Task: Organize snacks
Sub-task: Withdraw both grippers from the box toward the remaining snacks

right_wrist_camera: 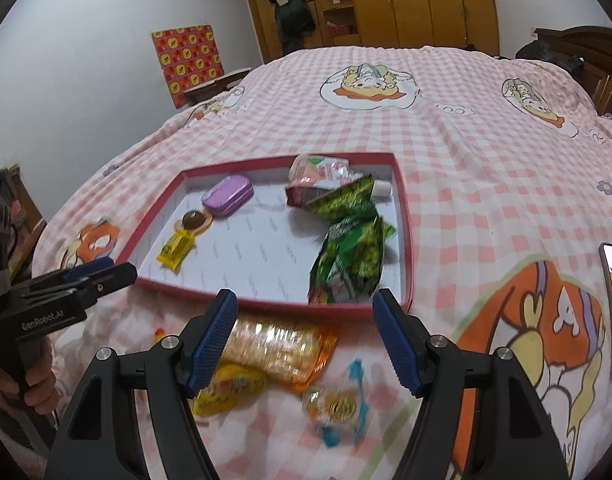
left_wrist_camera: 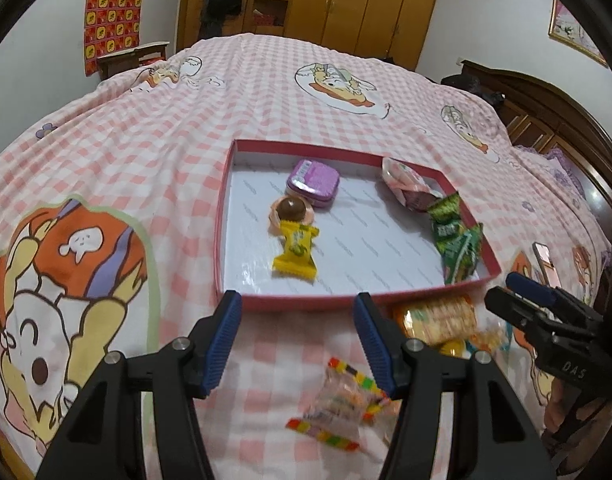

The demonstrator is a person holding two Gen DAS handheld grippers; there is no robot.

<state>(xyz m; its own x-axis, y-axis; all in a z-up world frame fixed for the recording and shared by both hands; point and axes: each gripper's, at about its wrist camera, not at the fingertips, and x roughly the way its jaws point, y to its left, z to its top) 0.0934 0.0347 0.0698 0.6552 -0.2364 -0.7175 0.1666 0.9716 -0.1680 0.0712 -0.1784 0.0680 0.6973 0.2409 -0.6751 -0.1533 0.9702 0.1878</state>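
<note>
Tin (left_wrist_camera: pixel 313 181), candy (left_wrist_camera: pixel 295 250) in tray (left_wrist_camera: pixel 306 302); biscuits (right_wrist_camera: pixel 277 346) before tray.

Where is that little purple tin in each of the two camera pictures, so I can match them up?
Left wrist view: the purple tin lies at the far side of the red tray, above picture centre.
Right wrist view: the purple tin lies near the tray's far left corner, left of centre.
Shared landmark: the round chocolate candy touching the tin's near side.
</note>
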